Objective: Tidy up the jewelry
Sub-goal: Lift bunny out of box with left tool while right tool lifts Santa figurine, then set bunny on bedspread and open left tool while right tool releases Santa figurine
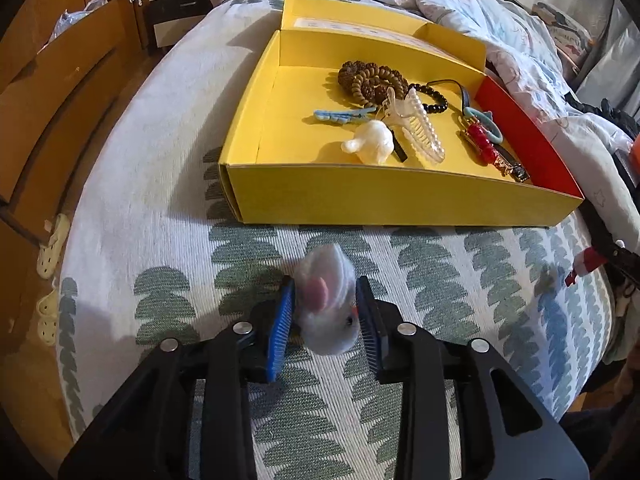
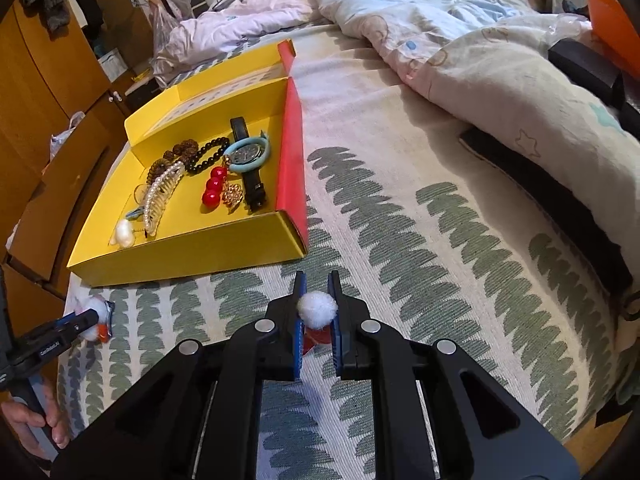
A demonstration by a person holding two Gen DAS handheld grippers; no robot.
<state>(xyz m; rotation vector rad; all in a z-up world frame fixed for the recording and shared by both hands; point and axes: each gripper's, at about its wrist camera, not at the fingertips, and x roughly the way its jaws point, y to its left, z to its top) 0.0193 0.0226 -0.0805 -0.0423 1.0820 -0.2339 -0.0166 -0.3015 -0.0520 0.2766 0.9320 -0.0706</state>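
On the bed: white woven cover (image 2: 400,208) printed with rows of grey-green leaf shapes; rumpled quilt (image 2: 460,40) heaped at the far side.
Room: wooden cabinets (image 1: 48,92) along the left; a small dark drawer unit (image 1: 180,12) beyond the bed's far corner.
Yellow box (image 1: 360,200): open, flat on the cover, red side wall (image 2: 290,152) on its right.
Box contents: brown bead strands (image 1: 360,78), black bead bracelet (image 1: 434,100), pearl claw clip (image 1: 422,128), blue clip (image 1: 340,115), white bunny piece (image 1: 370,142), red bead charm (image 1: 482,142).
Left gripper (image 1: 325,314): blue pads set about a fluffy white clip with a pink ear (image 1: 326,304), just short of the box's front wall; contact blurred, cannot tell if pressing.
Right gripper (image 2: 317,316): fingers pinching a white pom-pom with a red part (image 2: 317,310), low over the cover.
Right view only: wristwatch (image 2: 250,156) inside a light-blue ring (image 2: 267,148); hand (image 2: 36,428) on the left gripper's handle.
Left view only: cream slippers (image 1: 50,248) on the floor.
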